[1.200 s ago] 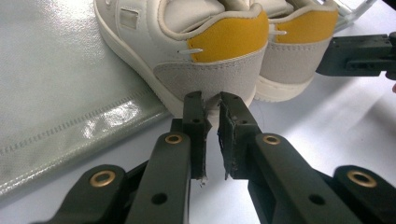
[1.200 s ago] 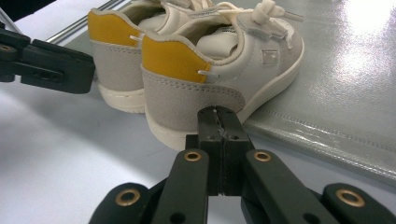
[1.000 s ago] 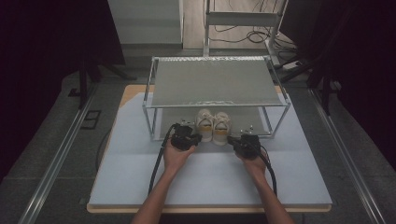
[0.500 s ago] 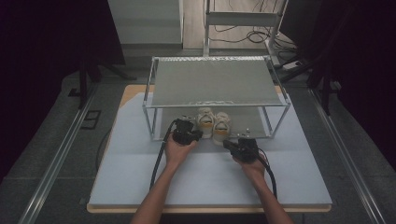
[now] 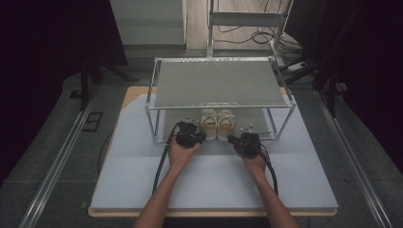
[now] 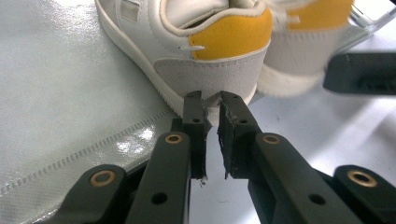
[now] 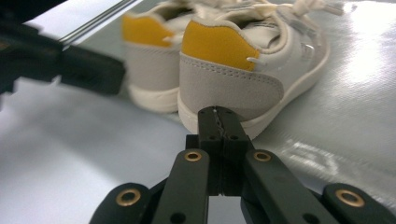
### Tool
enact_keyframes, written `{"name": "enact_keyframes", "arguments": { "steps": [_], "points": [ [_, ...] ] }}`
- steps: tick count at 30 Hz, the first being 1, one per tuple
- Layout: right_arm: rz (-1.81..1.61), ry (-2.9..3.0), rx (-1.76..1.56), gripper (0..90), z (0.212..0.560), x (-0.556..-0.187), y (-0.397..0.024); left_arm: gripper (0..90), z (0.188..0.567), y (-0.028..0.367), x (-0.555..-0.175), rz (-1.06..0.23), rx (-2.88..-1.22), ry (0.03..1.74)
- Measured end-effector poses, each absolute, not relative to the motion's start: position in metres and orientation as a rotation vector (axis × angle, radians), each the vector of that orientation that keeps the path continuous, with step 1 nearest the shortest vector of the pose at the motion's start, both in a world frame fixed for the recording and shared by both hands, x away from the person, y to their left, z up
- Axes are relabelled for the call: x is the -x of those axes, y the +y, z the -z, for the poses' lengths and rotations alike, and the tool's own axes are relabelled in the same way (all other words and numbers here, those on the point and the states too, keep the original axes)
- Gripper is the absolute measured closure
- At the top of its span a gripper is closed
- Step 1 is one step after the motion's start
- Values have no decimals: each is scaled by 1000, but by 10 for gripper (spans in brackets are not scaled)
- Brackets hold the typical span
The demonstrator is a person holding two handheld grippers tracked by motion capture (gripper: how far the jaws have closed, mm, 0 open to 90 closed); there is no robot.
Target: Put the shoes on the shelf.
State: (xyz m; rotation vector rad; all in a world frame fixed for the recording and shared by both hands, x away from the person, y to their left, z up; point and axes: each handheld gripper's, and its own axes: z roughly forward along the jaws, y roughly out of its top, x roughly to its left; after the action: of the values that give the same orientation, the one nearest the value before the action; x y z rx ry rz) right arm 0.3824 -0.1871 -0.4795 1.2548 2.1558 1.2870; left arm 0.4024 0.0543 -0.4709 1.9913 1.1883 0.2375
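Two small white shoes [image 5: 217, 124] with yellow heel patches sit side by side under a metal-framed shelf [image 5: 221, 83], heels facing the person, on a pale tabletop [image 5: 142, 180]. The shelf's grey top panel hides the front halves of the shoes in the high view, so their toes and laces cannot be made out there. The left gripper [image 5: 198, 137], held in the person's left hand [image 5: 180, 151], lies just in front of the left shoe [image 6: 187, 46]; in the left gripper view its jaws are nearly together with a thin slit between them and nothing held, the tips almost at the grey heel, though whether they touch it cannot be told. That shoe's toe is cut off by the top edge, and the second shoe [image 6: 303, 42] beside it is blurred. The right gripper [image 5: 233, 139], in the right hand [image 5: 254, 159], lies just in front of the right shoe [image 7: 243, 70]; in the right gripper view its jaws are pressed fully together, empty, tips right at the heel's sole edge. A dark blurred shape, the other gripper [image 7: 70, 67], crosses that view's left side. Compared with a second ago, the shoes lie in the same place, and the right gripper has drawn a little closer to the shoes than it was half a second ago, while the left has hardly shifted.
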Motion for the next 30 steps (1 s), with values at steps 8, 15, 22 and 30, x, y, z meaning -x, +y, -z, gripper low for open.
{"name": "enact_keyframes", "arguments": {
  "steps": [8,15,22,30],
  "points": [
    [-1274,2108,-1345,896,494,-399,-184,810,471,54,-403,-234,-1990,1190],
    [-1240,2133,-1330,892,493,-399,-184,770,474,49,-415,-280,-2007,1221],
    [-1246,2149,-1331,892,495,-401,-184,766,478,54,-437,-261,-2038,1119],
    [-1211,2122,-1372,882,495,-413,-186,773,484,45,-426,-220,-1974,1296]
  ]
}}
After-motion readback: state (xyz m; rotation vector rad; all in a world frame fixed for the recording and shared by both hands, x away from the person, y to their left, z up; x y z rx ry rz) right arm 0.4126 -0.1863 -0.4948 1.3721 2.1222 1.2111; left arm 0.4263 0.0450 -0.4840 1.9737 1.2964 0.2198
